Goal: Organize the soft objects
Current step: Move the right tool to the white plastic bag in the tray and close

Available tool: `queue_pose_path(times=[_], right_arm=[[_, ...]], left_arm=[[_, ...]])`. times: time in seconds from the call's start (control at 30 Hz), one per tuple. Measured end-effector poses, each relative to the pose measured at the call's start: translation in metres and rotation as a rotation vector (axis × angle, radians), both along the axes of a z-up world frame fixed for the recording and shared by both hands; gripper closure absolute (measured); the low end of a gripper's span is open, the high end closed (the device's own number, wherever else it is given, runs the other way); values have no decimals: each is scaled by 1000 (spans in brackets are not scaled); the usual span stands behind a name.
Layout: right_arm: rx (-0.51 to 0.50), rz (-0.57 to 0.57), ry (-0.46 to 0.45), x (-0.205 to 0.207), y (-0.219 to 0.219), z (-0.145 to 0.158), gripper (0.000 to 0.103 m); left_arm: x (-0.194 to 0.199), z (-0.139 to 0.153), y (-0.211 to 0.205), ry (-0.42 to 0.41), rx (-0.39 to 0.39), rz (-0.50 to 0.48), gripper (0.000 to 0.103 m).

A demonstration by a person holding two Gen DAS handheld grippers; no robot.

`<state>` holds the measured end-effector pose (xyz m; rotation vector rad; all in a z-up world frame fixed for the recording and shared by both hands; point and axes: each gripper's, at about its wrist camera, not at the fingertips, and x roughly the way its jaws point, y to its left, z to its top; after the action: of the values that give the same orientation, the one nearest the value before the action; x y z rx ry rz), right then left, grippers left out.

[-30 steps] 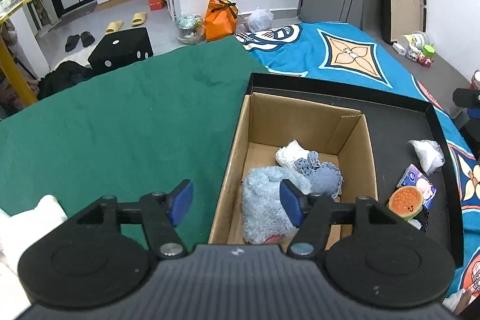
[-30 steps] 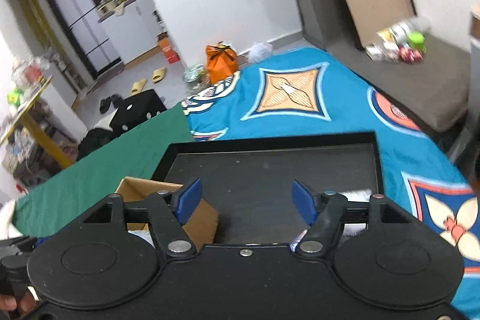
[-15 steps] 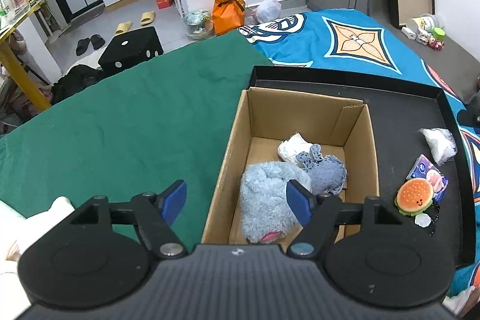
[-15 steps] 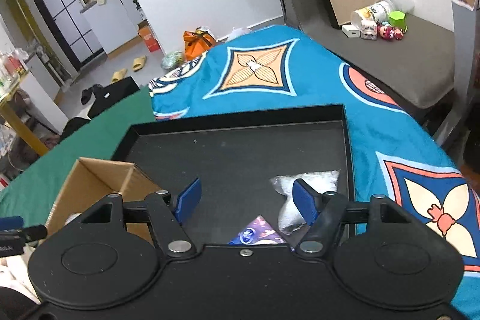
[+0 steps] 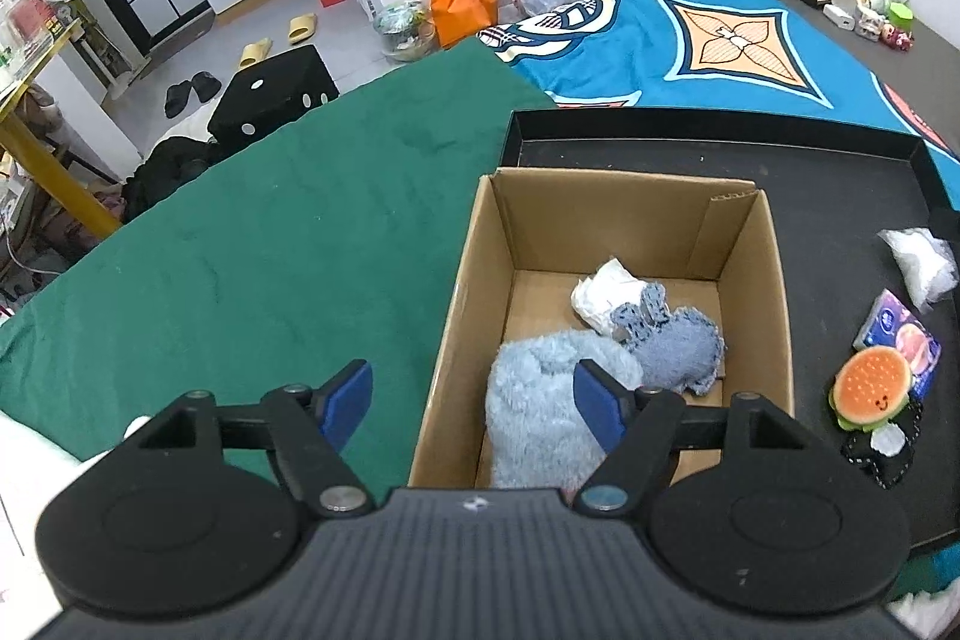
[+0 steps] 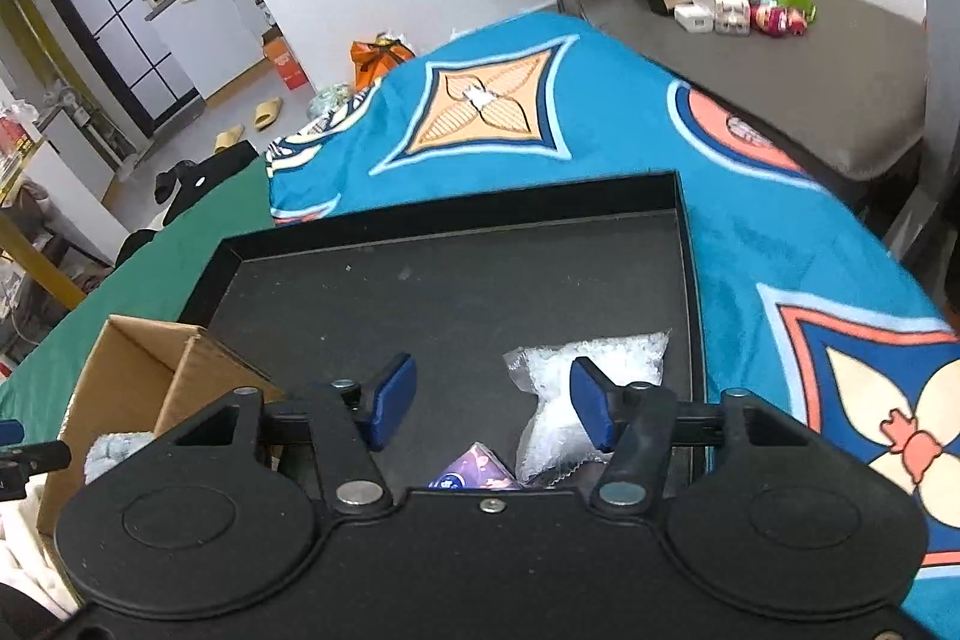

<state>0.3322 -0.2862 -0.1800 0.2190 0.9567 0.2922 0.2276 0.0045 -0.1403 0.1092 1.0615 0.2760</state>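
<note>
An open cardboard box (image 5: 624,220) stands in a black tray (image 5: 840,172). It holds a light-blue fluffy plush (image 5: 540,406), a grey-blue knitted toy (image 5: 678,346) and a white wad (image 5: 606,292). On the tray right of the box lie a clear white bag (image 5: 918,262), a purple tissue pack (image 5: 900,334) and a burger plush (image 5: 870,388). My left gripper (image 5: 474,400) is open and empty above the box's near left wall. My right gripper (image 6: 492,400) is open and empty above the clear bag (image 6: 576,388) and tissue pack (image 6: 474,466).
The tray rests on a bed with a green cloth (image 5: 240,244) and a blue patterned blanket (image 5: 720,34). A small black item (image 5: 882,448) lies under the burger plush. White fabric (image 5: 24,466) lies at the near left. The box corner (image 6: 144,370) shows in the right wrist view.
My left gripper has pulled back and up from the box. My right gripper has moved right and down over the tray, bringing the clear bag and tissue pack between its fingers' view.
</note>
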Motion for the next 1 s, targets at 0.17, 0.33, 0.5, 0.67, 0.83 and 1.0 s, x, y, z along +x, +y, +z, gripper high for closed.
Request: queue_pose_path(times=[0.17,0.33,0.5,0.67,0.83,1.0], right_arm=[[-7,9,19,7,3,-10,48],[-79,19,9,11,10,-21,48],[-161,63,1,12,21,-34,47],[-254,104,-13,10,29,-40,56],[-357,137,-30,6,36,-44,68],[-338,132,-25,2,34,-37,88]], left_arm=[[15,-4,-2,12,15,-8,30],[24,-10,1,33,16,-10,30],[29,-17,6,49,9,-3,30],[32,-22,9,64,6,1,30],[31,-20,9,51,5,6,30],[21,-13,11,34,4,13,30]])
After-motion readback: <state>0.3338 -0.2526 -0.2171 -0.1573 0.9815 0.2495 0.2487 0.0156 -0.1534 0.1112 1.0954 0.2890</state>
